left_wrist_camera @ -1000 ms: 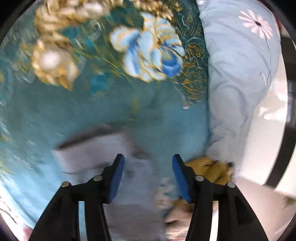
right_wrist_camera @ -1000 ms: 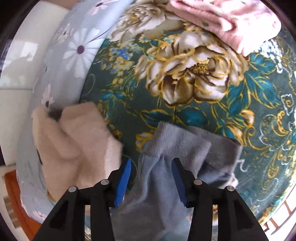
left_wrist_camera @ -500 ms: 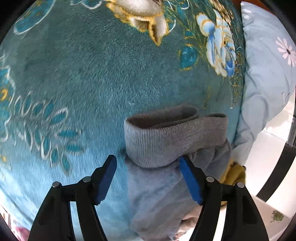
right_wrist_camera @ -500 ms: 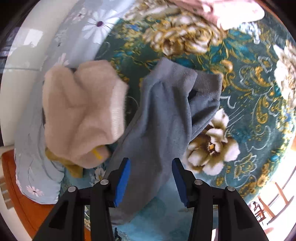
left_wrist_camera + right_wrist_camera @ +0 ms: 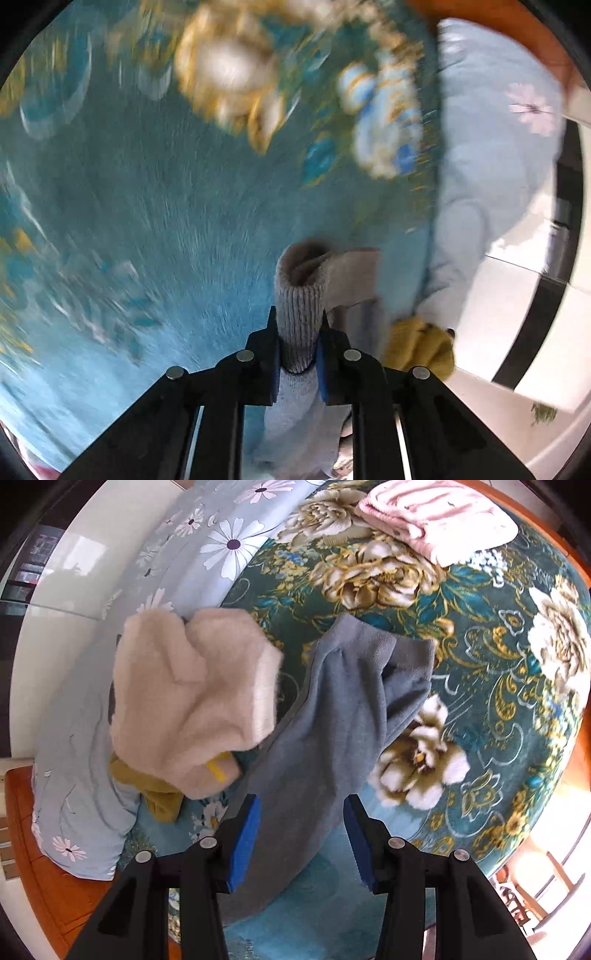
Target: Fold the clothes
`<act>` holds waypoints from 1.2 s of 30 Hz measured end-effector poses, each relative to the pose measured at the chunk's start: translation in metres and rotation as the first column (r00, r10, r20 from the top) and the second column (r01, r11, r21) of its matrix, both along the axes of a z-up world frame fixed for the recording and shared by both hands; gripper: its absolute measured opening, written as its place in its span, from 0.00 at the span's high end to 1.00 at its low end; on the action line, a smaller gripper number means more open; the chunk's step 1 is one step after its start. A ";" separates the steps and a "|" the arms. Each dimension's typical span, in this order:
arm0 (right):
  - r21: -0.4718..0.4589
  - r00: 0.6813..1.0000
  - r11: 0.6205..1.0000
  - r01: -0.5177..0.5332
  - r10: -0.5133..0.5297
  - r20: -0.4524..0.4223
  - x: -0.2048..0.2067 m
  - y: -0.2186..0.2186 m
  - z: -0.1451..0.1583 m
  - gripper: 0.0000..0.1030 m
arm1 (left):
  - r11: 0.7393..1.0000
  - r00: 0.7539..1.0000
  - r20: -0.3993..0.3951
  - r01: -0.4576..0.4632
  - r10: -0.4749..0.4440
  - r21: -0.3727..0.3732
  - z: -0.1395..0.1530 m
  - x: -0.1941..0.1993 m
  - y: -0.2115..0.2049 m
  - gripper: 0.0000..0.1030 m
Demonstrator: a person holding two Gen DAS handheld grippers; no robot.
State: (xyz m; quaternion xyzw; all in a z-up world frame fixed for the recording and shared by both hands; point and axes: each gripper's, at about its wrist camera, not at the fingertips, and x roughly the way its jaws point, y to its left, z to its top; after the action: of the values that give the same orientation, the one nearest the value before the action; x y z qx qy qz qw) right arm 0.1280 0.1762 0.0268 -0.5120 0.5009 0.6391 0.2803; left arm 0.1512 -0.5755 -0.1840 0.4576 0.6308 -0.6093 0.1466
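Note:
A grey garment (image 5: pixel 332 716) lies stretched across a teal floral blanket (image 5: pixel 480 672). My left gripper (image 5: pixel 297 332) is shut on its ribbed cuff (image 5: pixel 301 295), which bunches up between the blue pads. My right gripper (image 5: pixel 301 823) is open, with its jaws on either side of the garment's lower part, above the cloth. A fluffy cream garment (image 5: pixel 192 701) lies just left of the grey one, over a mustard-yellow garment (image 5: pixel 155 790); the yellow one also shows in the left wrist view (image 5: pixel 421 343).
A folded pink garment (image 5: pixel 436 524) lies at the blanket's far edge. A light blue daisy-print quilt (image 5: pixel 207 554) runs along the bed's left side. A wooden bed frame (image 5: pixel 40 849) and white floor tiles (image 5: pixel 517 302) border the bed.
My left gripper has shut on the grey garment's ribbed cuff, which it straddled open half a second ago. The right gripper has pulled back and up, so more of the bed shows.

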 end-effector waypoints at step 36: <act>-0.384 0.988 0.920 0.073 -0.118 -0.095 0.000 0.132 -0.204 0.51 | 0.911 0.910 0.338 0.331 -0.239 -0.245 0.153 0.016 0.204 0.56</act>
State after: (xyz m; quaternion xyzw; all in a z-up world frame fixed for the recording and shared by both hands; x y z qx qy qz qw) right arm 0.1277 0.3085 -0.1775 -0.4933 0.6549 0.5443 0.1774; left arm 0.1671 -0.3710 -0.0307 0.6057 0.4277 -0.6351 0.2164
